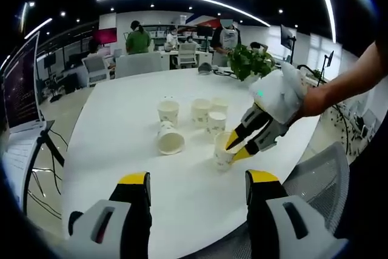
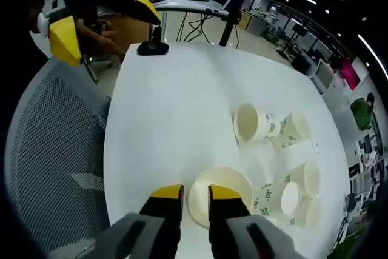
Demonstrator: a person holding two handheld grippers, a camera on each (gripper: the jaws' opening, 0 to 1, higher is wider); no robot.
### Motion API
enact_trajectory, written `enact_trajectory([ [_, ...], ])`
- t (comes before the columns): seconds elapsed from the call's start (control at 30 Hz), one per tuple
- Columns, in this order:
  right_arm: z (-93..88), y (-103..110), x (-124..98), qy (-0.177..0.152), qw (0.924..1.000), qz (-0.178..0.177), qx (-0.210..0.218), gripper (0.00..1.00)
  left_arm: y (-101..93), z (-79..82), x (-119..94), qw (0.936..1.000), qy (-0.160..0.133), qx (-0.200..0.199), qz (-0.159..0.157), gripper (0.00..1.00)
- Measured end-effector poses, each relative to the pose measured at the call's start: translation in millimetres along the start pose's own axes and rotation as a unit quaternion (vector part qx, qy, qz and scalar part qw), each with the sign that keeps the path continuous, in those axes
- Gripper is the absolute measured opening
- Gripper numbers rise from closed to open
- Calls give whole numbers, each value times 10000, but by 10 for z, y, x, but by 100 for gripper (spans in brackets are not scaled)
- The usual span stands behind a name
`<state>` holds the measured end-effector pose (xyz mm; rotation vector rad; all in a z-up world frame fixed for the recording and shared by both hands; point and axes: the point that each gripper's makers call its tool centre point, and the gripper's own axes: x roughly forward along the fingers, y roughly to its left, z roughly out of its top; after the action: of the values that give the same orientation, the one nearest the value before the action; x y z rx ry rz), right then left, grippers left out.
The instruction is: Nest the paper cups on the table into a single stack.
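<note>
Right gripper (image 2: 196,195): jaws narrowed onto the near rim of an upright cup (image 2: 219,201), one yellow tip outside the wall, the other inside the mouth, so it is pinching that rim. The left gripper view shows the same thing from across the table: the right gripper (image 1: 237,147), with a person's hand behind it, tips down at the cup (image 1: 223,150) on the table's near-right part.

Left gripper (image 1: 199,186): jaws spread wide apart with bare tabletop between them, nothing held. It also shows at the top left of the right gripper view, raised over the table's edge (image 2: 103,25).

Cups on the white table (image 1: 121,125) (six counted in the left gripper view). One tipped cup (image 1: 170,139) lies on its side, mouth toward the camera, just in front of an upright cup (image 1: 168,111). Three more upright cups (image 1: 209,115) cluster close together just behind the pinched one.

Beyond: potted plant (image 1: 250,60) at the far edge, mesh chair (image 2: 48,144) beside the near edge, laptop (image 1: 21,89) on a stand to the left, people at desks in the background.
</note>
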<state>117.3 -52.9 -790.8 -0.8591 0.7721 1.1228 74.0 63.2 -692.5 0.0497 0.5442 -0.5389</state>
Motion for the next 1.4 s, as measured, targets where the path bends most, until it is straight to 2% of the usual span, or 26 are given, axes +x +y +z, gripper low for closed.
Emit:
enact_trajectory([
  [0.2, 135, -63, -129, -197, 9996, -143, 132, 16, 0, -19, -8, 9999, -26, -120, 18, 62],
  [0.33, 208, -100, -197, -310, 9990, -247, 199, 22, -3, -15, 4, 9999, -35, -114, 2, 62],
  [0.57, 404, -184, -277, -565, 9967, -456, 358, 23, 45, -24, 13, 9998, -52, -168, 7, 62],
  [0.7, 510, -307, -287, -731, 9940, -632, 505, 25, 39, -28, 12, 9998, -52, -171, -1, 62],
  [0.93, 623, -548, -277, -912, 9860, -1036, 937, 34, 58, -33, -7, 9998, -60, -194, 18, 62],
  [1.4, 779, -807, -96, -794, 9764, -1358, 1478, 45, 124, -93, -61, 9997, -36, -251, 58, 62],
])
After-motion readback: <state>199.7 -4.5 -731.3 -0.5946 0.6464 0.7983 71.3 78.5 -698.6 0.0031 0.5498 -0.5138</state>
